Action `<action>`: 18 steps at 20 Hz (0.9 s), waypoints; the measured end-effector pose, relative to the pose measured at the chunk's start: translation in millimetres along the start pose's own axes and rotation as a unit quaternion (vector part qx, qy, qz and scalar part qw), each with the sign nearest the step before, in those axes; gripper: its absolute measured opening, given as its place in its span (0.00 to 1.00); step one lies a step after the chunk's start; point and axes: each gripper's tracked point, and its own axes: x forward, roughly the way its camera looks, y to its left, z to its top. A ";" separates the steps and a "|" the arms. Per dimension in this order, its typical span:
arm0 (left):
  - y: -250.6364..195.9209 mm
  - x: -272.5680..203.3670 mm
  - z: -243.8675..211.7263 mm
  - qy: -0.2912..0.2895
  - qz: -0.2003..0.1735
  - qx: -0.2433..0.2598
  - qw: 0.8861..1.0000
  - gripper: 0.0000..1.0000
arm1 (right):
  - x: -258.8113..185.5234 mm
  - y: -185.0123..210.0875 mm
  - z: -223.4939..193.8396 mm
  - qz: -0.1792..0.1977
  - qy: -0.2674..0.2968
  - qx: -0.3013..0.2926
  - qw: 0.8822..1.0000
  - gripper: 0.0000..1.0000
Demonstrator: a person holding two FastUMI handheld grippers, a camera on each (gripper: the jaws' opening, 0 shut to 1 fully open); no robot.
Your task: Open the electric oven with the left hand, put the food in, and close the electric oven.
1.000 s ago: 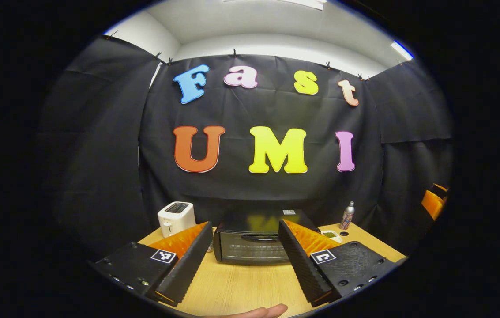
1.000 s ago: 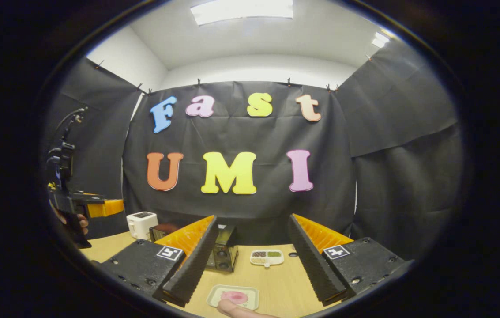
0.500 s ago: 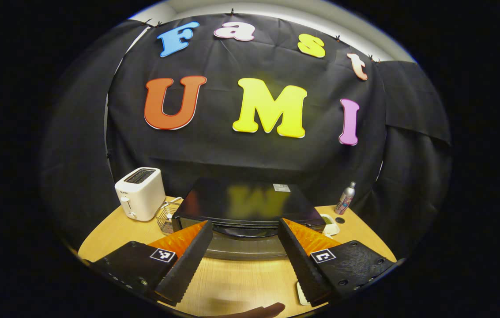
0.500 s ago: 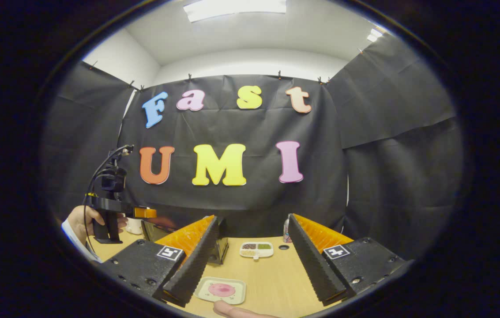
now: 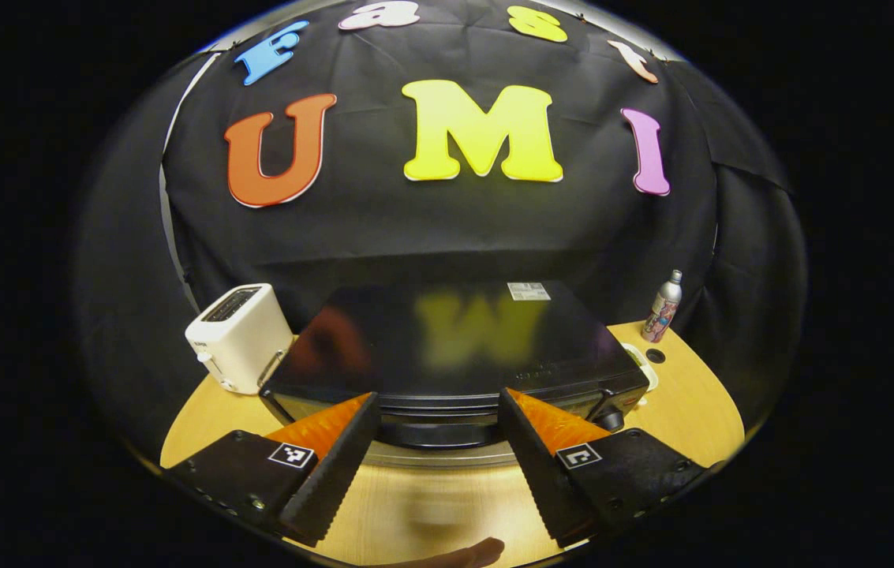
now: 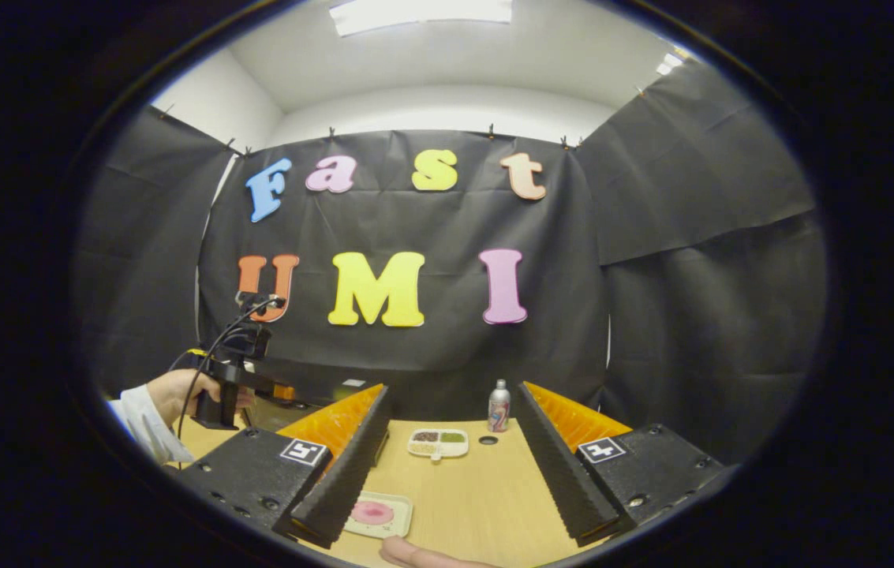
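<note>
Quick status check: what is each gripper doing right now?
Left gripper: open, holding nothing, at the oven door's handle.
Right gripper: open, empty, above the table.

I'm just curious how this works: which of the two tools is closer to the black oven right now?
The left. The left tool is open right in front of the oven, its door handle between the fingers. The right tool hangs back over the table, above the food tray.
</note>
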 end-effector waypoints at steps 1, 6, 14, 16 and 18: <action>-1.9 3.7 1.6 -0.004 -0.006 0.006 1.000 0.95 | -0.9 -2.3 -1.8 0.000 0.003 0.004 1.000 1.00; -12.6 3.3 0.7 -0.007 -0.023 -0.002 1.000 0.94 | -4.1 -10.3 -9.0 -0.006 0.011 0.013 1.000 1.00; -4.3 -11.3 -9.6 -0.025 -0.023 0.004 0.999 0.98 | -26.3 -6.6 -10.3 -0.010 0.021 0.020 1.000 1.00; -5.2 -19.7 -15.7 -0.028 -0.022 0.004 0.999 0.98 | -35.7 -2.6 -9.0 -0.007 0.023 0.022 0.999 1.00; -5.4 -29.6 -25.3 -0.033 -0.023 0.007 0.999 0.98 | -43.1 0.5 -7.7 -0.008 0.023 0.018 1.000 0.96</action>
